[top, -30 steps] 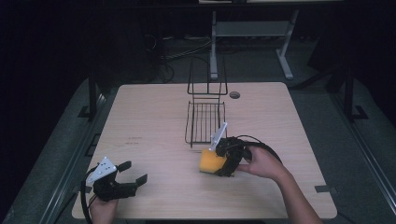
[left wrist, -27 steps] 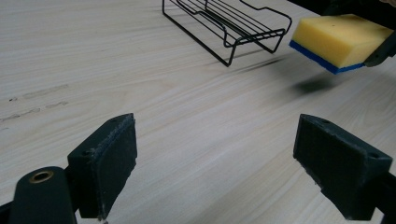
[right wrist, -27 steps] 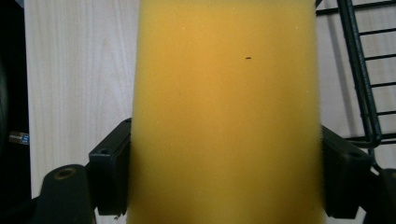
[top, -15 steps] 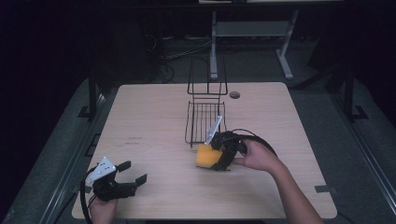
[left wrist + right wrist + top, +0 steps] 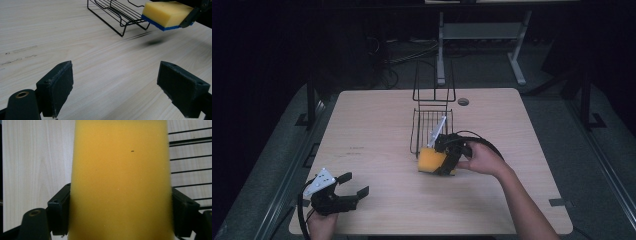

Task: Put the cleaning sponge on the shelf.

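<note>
Since a second ago the right gripper (image 5: 443, 161), clamping the sponge (image 5: 432, 160), is inching toward the wire rack (image 5: 430, 131) ahead; it's risking snagging the rim. Left gripper (image 5: 349, 192) is sitting with jaws apart.

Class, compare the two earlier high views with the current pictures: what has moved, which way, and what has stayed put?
The right gripper, shut on the yellow sponge, has carried it a little forward across the table, up to the near end of the black wire rack; the sponge hangs above the wood. The grip is unchanged. The left gripper stays open at the near left corner, and the rack has not moved.
</note>
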Demonstrator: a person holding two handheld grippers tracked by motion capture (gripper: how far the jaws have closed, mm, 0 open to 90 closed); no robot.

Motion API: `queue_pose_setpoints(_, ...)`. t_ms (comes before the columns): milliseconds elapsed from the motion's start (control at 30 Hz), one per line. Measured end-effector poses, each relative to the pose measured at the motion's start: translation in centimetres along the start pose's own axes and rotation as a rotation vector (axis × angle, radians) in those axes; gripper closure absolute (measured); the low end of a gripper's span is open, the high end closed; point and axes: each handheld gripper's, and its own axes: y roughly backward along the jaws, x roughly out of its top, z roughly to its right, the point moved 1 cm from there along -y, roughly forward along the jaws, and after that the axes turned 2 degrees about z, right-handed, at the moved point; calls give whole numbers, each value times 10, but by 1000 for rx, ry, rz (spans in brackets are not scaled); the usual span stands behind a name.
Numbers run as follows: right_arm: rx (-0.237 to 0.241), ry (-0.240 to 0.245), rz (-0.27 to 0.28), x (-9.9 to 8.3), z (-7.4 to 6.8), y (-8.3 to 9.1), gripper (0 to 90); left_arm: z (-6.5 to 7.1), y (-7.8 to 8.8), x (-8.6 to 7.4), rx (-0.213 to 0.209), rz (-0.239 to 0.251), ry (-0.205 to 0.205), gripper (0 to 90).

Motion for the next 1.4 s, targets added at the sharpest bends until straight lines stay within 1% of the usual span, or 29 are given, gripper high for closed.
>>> queue_pose_setpoints(167, 6, -3, -2, 4, 8, -2, 210, -1, 1, 0, -2, 4, 6, 128)
queue_pose_setpoints(267, 17, -7, 14, 6, 12, -2, 210, -1, 1, 0, -2, 5, 7, 128)
queue_pose_setpoints(367, 10, -9, 10, 6, 15, -3, 210, -1, 0, 0, -1, 4, 8, 128)
queue_pose_setpoints(567, 14, -17, 5, 9, 22, -3, 210, -1, 0, 0, -2, 1, 6, 128)
queue_pose_setpoints(667, 17, -26, 15, 11, 28, -3, 210, -2, 0, 0, -2, 3, 9, 128)
queue_pose_setpoints(767, 14, -33, 2, 11, 31, -4, 210, -2, 0, 0, -4, 3, 8, 128)
queue_pose_setpoints(900, 10, -37, 5, 13, 36, -3, 210, -1, -1, 0, -4, 3, 7, 128)
queue_pose_setpoints(933, 7, -37, -3, 14, 39, -3, 210, -1, -1, 0, -4, 3, 7, 128)
queue_pose_setpoints(1000, 19, -45, 12, 14, 43, -5, 210, -1, -1, 0, -4, 3, 7, 128)
queue_pose_setpoints(1133, 23, -58, 20, 13, 49, -8, 211, -2, 0, 0, -3, 3, 9, 128)
queue_pose_setpoints(1167, 23, -58, 20, 13, 49, -8, 211, -2, 0, 0, -3, 3, 9, 128)
queue_pose_setpoints(1233, 18, -51, -4, 14, 52, -11, 211, -2, 0, 0, -3, 2, 8, 128)
queue_pose_setpoints(1267, 12, -47, -7, 15, 53, -11, 211, -2, 0, 0, -3, -1, 5, 128)
queue_pose_setpoints(1400, 13, -43, 3, 20, 57, -11, 212, -2, 0, 0, -4, 4, 8, 128)
